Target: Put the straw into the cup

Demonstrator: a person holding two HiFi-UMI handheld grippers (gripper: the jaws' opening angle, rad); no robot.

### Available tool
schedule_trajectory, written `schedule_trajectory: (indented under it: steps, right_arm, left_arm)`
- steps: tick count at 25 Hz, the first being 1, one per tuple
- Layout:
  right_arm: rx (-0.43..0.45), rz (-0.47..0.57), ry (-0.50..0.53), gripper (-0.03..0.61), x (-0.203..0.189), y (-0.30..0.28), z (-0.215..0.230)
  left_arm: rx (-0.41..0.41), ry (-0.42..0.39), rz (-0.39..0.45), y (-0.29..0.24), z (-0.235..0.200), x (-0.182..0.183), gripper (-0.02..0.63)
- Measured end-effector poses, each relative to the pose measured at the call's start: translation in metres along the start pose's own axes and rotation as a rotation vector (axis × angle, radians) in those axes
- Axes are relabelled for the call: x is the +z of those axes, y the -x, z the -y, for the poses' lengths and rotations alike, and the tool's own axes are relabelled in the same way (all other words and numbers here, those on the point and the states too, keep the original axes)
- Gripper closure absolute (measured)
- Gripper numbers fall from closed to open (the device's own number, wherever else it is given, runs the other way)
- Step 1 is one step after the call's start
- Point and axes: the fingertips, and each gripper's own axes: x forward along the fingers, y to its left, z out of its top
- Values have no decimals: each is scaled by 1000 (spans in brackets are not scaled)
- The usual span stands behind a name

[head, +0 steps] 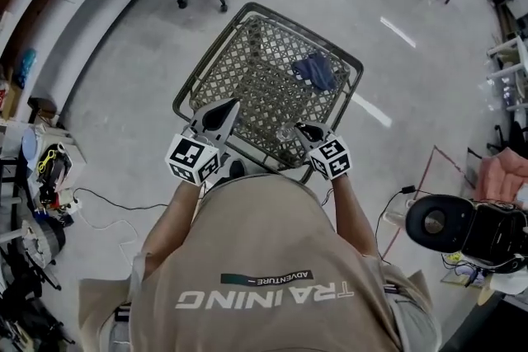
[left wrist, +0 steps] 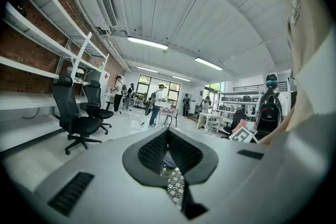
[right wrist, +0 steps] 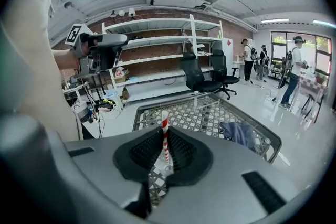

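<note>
— Straw (right wrist: 164, 119) stands upright, pinched in the right gripper (right wrist: 165, 136) over the mesh table (right wrist: 210, 113)!
— And the left gripper (left wrist: 168, 132)?
— Jaws pressed together, empty, hovering at the table's near edge.

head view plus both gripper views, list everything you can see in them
mesh table: one, grey metal, on the floor in front of the person
cloth: one, blue, far right part of the table
straw: one, red-and-white striped, upright
cup: apparently one, clear, on the table near the straw; hard to make out
office chairs: two, black, beyond the table
shelving: white, against the brick wall
people: several, far off by the windows
left gripper: grey, shut, empty
right gripper: grey, shut on the straw
</note>
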Motion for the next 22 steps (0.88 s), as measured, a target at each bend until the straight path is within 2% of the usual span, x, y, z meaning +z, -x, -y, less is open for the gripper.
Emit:
schedule_trajectory:
  steps: [4, 5, 6, 7, 12, 17, 19, 22]
  right_arm:
    - [-5, -7, -13, 536, -5, -8, -1]
    - [-5, -5, -22, 490, -6, -8, -3]
    - [-6, -1, -28, 410, -6, -8, -3]
    - [-8, 5, -29, 402, -5, -8, -4]
    - [-35, 54, -15, 402, 11, 8, -1]
    - [-70, 151, -32, 409, 39, 38, 6]
    - [-80, 197, -37, 463, 54, 49, 6]
    - [-96, 271, -30, 506, 77, 68, 3]
  left_arm:
    - [2, -7, -2, 5, -3, 2, 597]
    - [0, -8, -4, 6, -3, 1, 597]
    - [-1, -9, -5, 7, -4, 1, 597]
    - [-1, -9, -4, 8, -5, 1, 597]
    - [3, 2, 5, 10, -9, 1, 597]
    - [-23, 5, 3, 6, -2, 1, 597]
    - [-33, 1, 3, 4, -1, 4, 597]
    - [-51, -19, 6, 3, 1, 10, 597]
